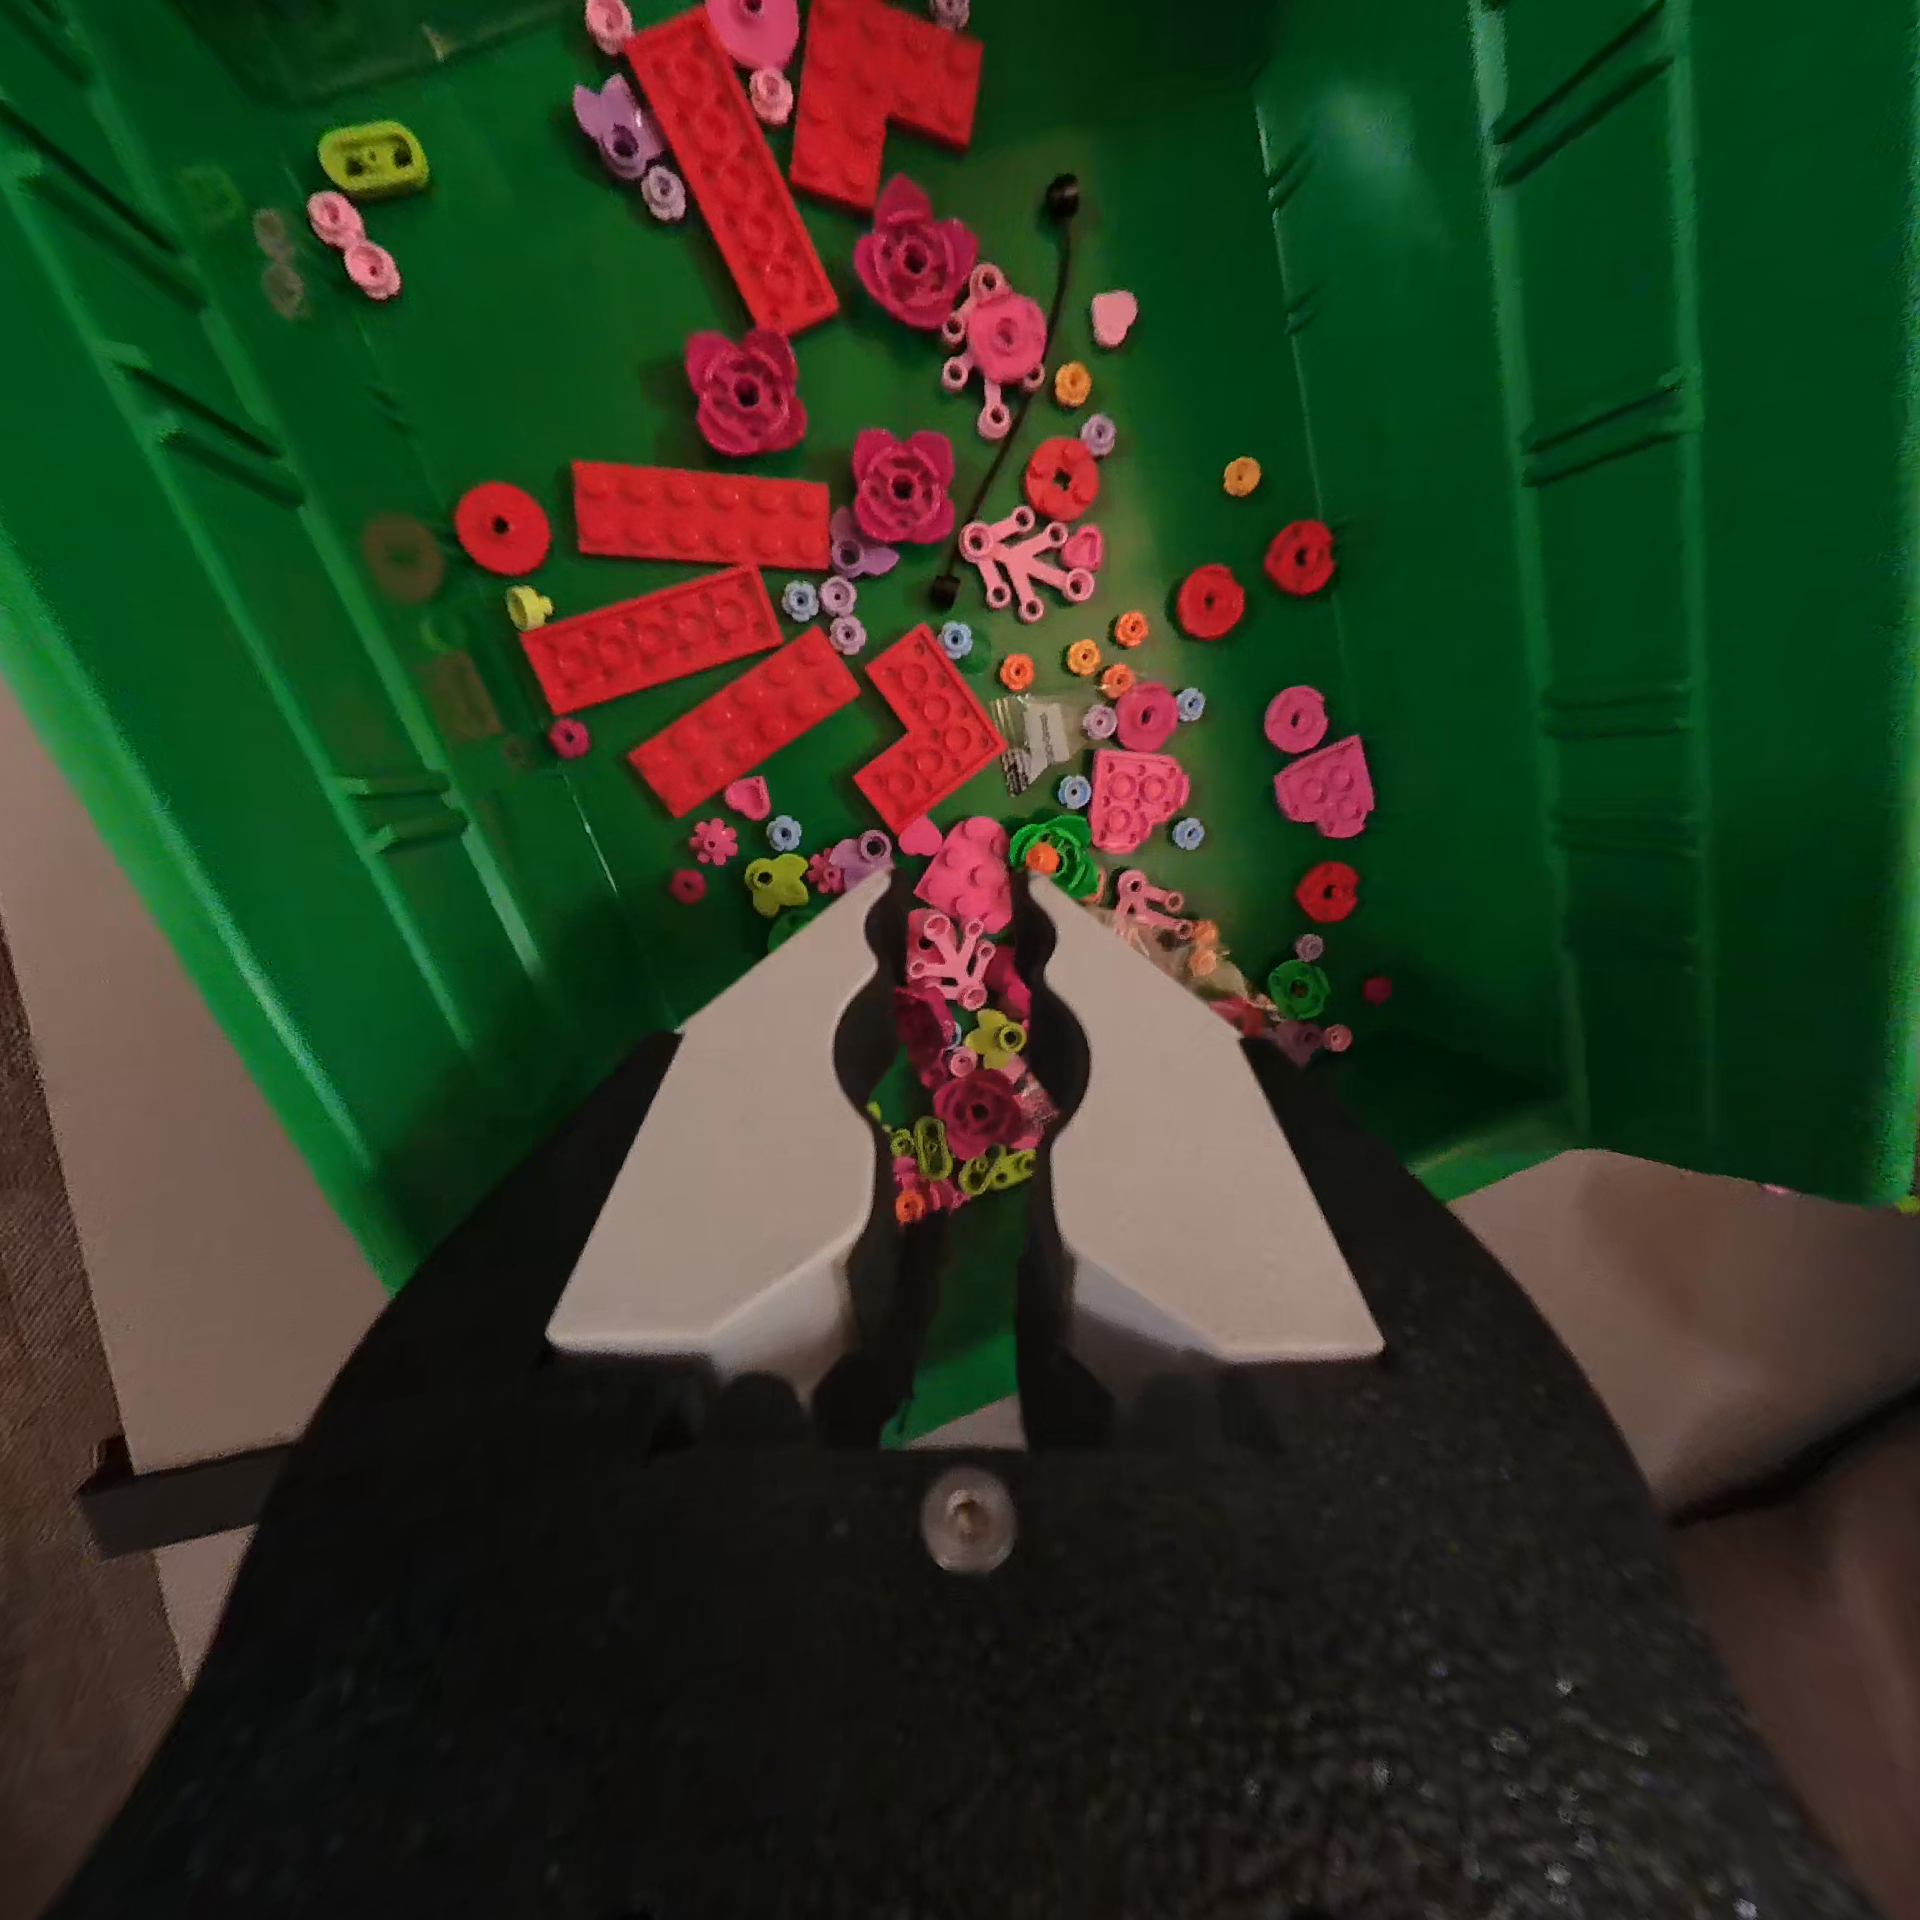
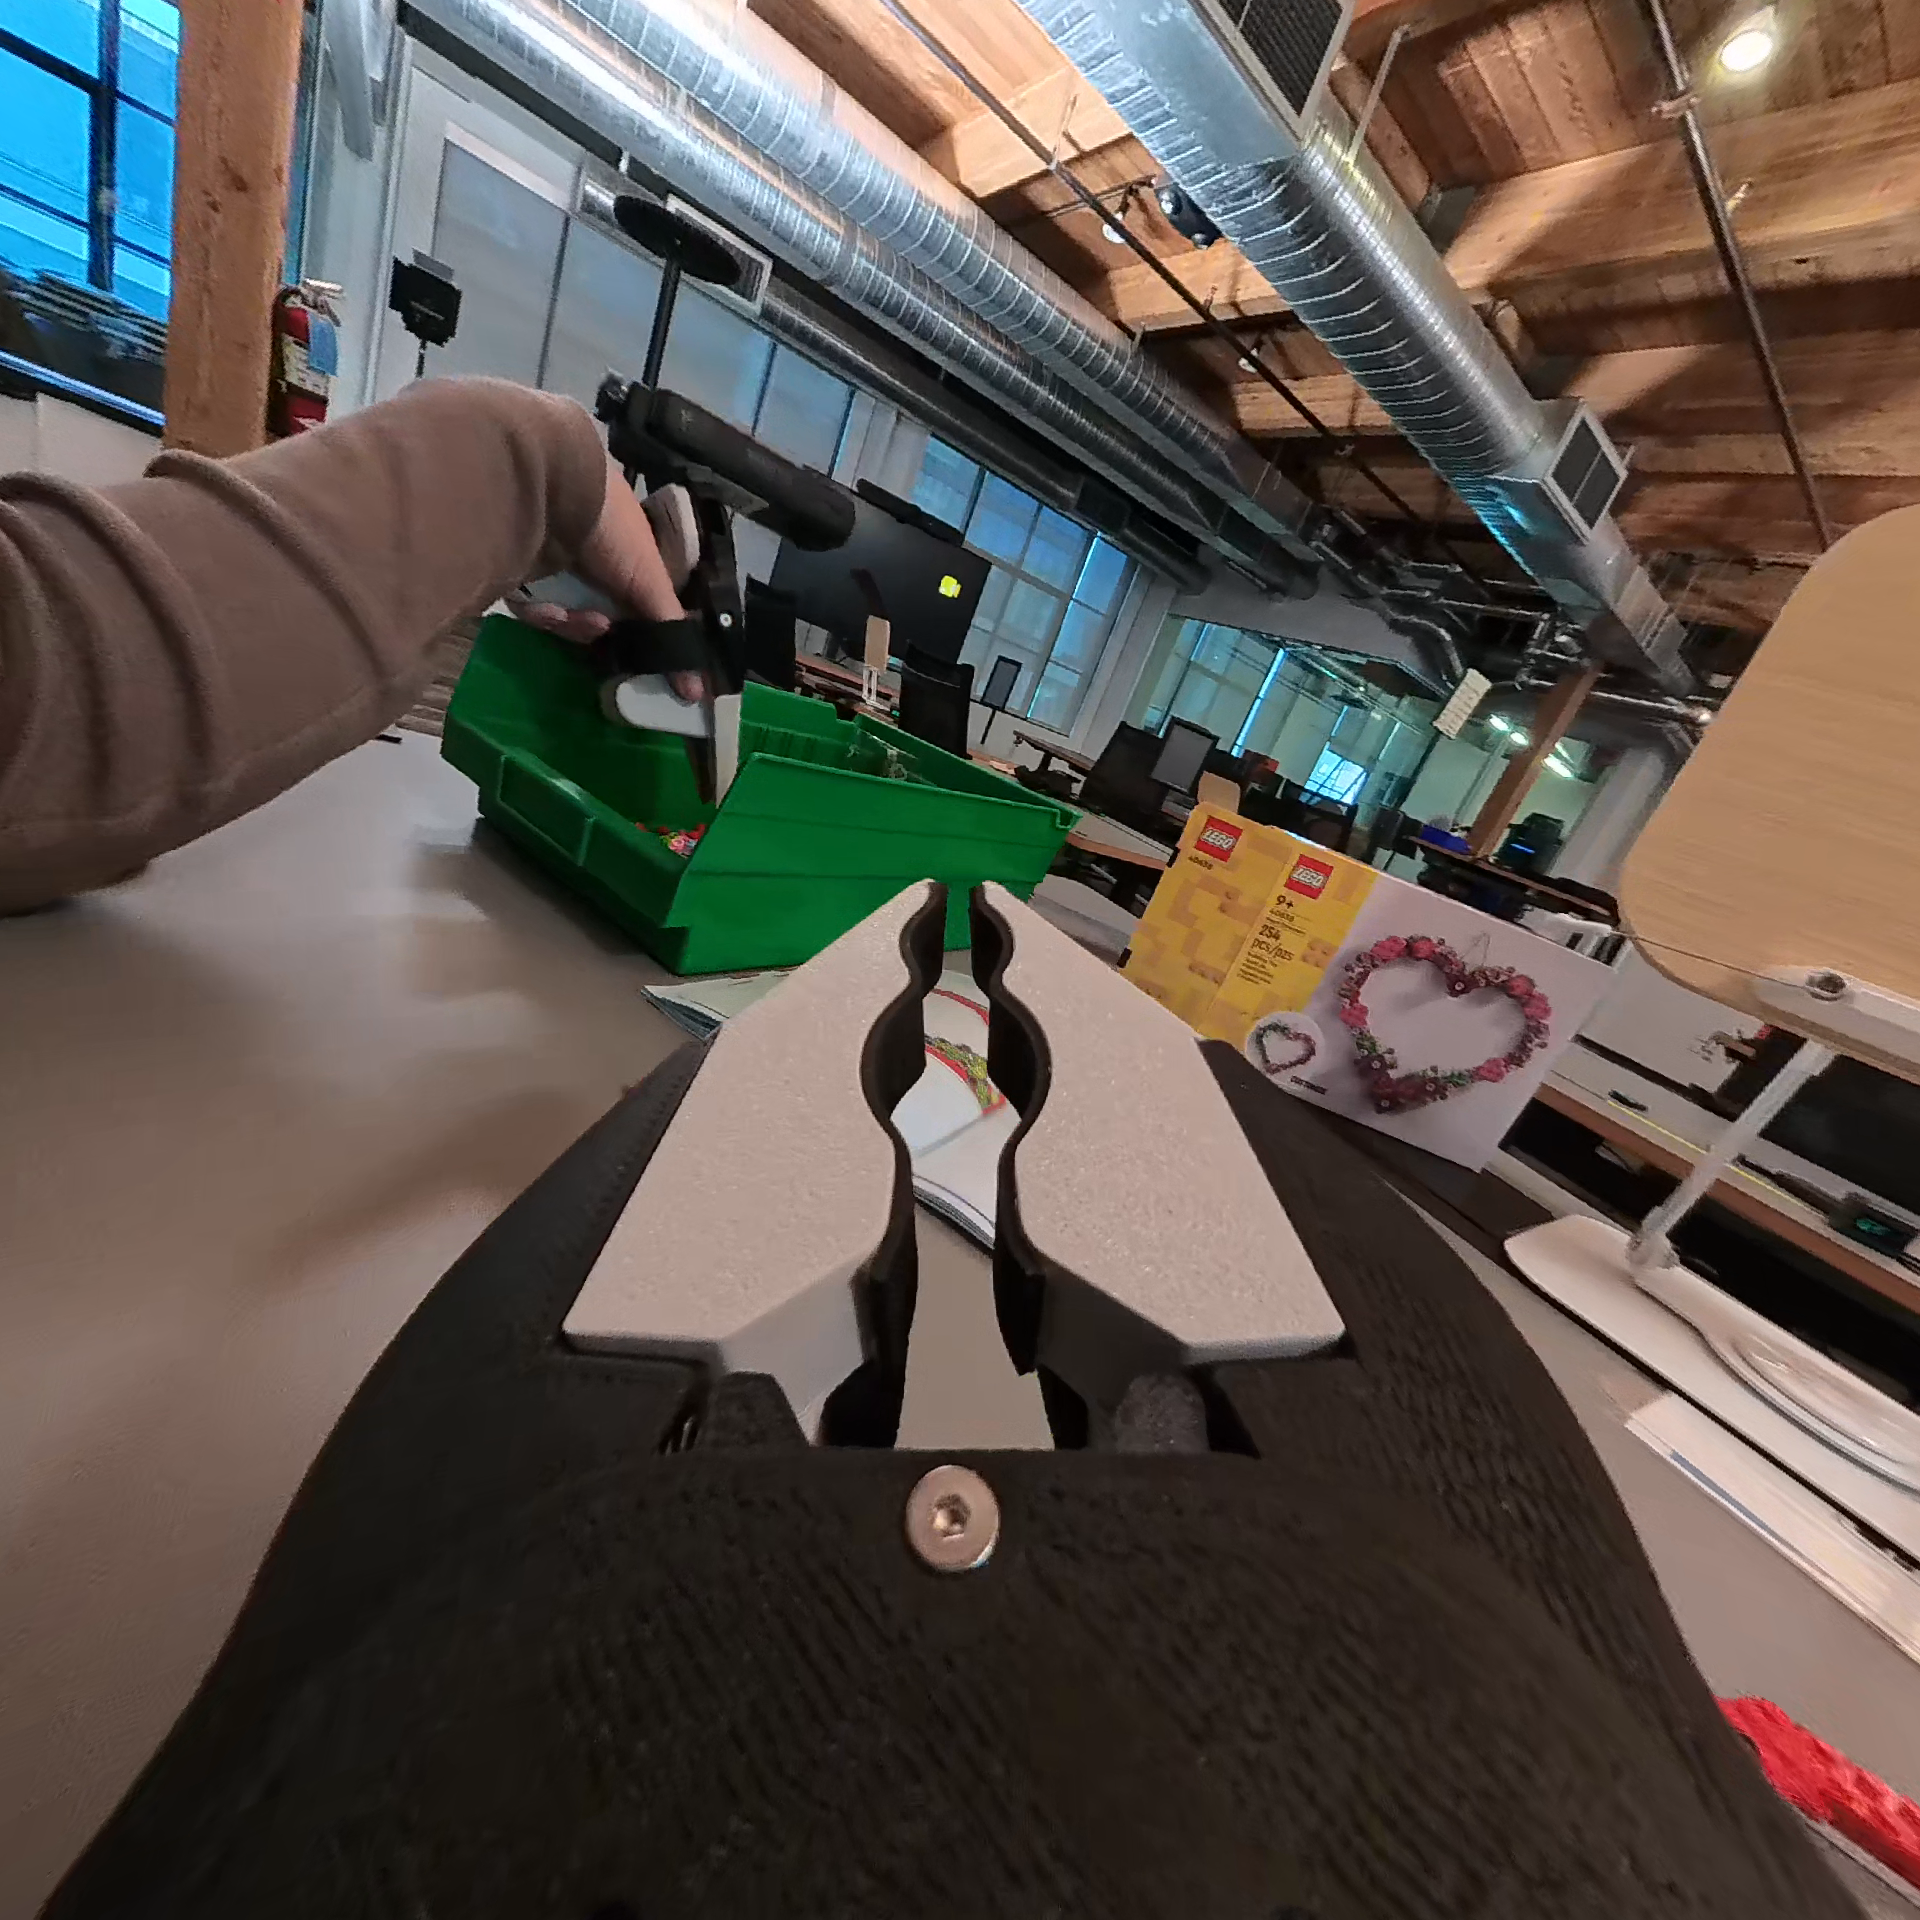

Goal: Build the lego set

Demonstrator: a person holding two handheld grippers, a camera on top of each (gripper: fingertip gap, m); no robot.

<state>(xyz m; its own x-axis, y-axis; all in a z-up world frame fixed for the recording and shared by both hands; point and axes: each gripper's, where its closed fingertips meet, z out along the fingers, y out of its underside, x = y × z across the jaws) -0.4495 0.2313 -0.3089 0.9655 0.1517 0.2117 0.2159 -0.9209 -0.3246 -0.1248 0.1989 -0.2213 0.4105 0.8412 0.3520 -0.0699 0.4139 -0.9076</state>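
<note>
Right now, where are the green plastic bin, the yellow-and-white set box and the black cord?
green plastic bin (image 2: 831,894): right wrist view, its near side wall.
yellow-and-white set box (image 2: 1226,935): right wrist view, yellow front face.
black cord (image 1: 1023,416): left wrist view, mid-length.

Glossy green plastic bin (image 1: 1455,520), matt grey tabletop (image 2: 260,1039).

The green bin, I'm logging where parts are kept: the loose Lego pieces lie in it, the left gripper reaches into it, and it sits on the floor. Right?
Not quite. The green bin sits on the grey table, not the floor, as the right wrist view shows. The rest holds: the loose Lego pieces lie in it, and the left gripper reaches into it.
</note>
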